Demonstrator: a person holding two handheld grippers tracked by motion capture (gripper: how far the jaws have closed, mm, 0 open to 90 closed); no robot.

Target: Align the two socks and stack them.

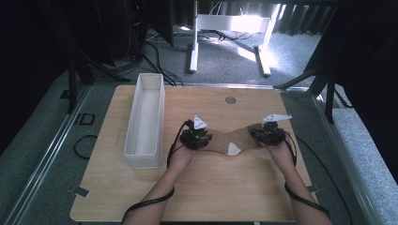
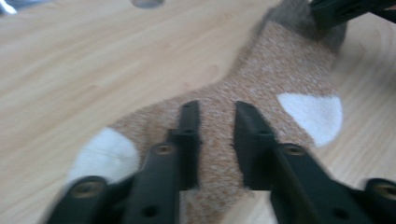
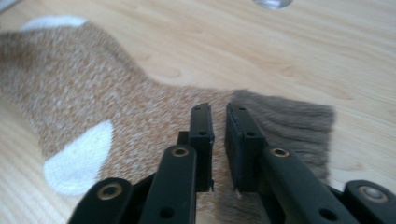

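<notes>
A speckled brown sock (image 1: 230, 140) with a white heel and toe and a grey-brown cuff lies stretched across the wooden table (image 1: 211, 187). My left gripper (image 1: 199, 138) sits at its toe end. In the left gripper view the jaws (image 2: 217, 109) stand close together with the sock (image 2: 280, 70) bunched between them near the white toe patch. My right gripper (image 1: 265, 136) is at the cuff end. Its jaws (image 3: 215, 109) are nearly together, pinching the sock (image 3: 79, 93) where the brown meets the grey cuff.
A long white open box (image 1: 145, 117) stands on the table's left side, beside my left hand. A round grommet hole (image 1: 230, 100) sits at the table's far middle. Cables and a white stand are on the floor beyond the table.
</notes>
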